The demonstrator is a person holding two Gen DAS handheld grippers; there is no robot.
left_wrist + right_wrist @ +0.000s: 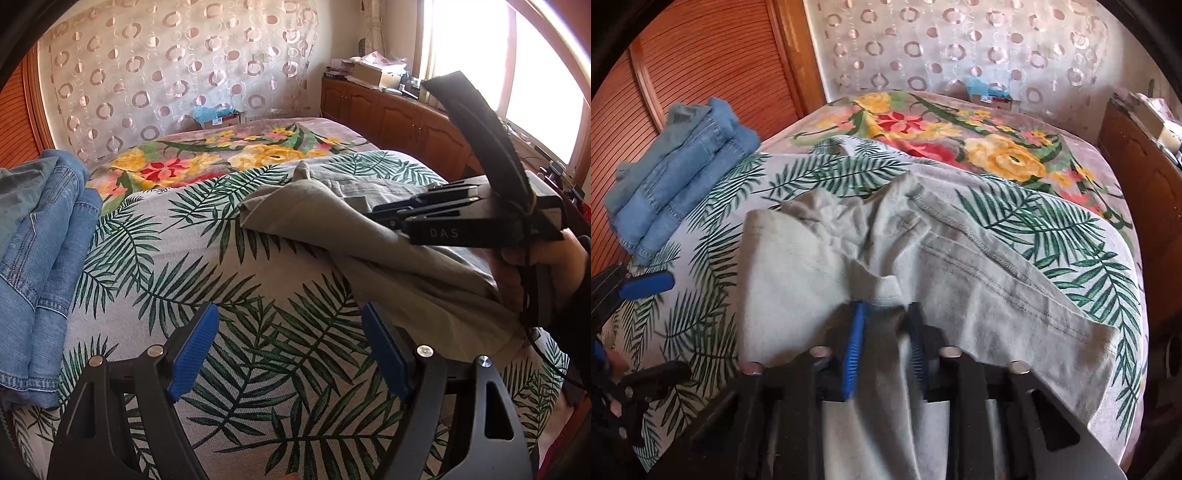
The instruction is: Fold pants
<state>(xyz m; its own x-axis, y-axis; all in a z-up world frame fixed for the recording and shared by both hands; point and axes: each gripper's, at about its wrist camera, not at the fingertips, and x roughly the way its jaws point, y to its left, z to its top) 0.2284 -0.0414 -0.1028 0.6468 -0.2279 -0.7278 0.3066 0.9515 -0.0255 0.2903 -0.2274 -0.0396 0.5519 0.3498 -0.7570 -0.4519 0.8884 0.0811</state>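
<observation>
**Right gripper pinching the pants, left gripper waiting wide**

Left gripper (pixel 286 352) is hovering with its blue pads spread wide and nothing between them; only the palm-leaf bedcover (pixel 221 266) is showing in the gap. From its own camera, a stack of folded jeans (pixel 40 236) is sitting at nine o'clock, near the left edge of the bed, and the grey-green pants (pixel 317 218) are lying toward two o'clock, just beyond its reach.

Moving rightward, the right gripper (pixel 882 343) is clamping a bunched fold of the pants (pixel 960 280) between nearly closed pads, with cloth hanging through toward the camera. In the left wrist view that same tool is lying across the garment at three o'clock, with a hand (pixel 535 266) wrapped round its handle.

The pants are lying crumpled on the near right part of the bed. In the right wrist view their stitched long seam is running from about eleven o'clock down to four o'clock, so the long axis is slanting across the bed rather than lying square to either gripper. A free corner of the fabric is sitting at ten o'clock from the right gripper, on the side where the left gripper's pads are showing at nine o'clock; the left one looks the nearer to take it.

Open leaf-print cover is spreading between the jeans and the pants, giving room to lay the garment flat. The floral blanket (pixel 979 140) is filling the far side at twelve o'clock, and the bed's right edge is dropping away close by at three o'clock.
</observation>
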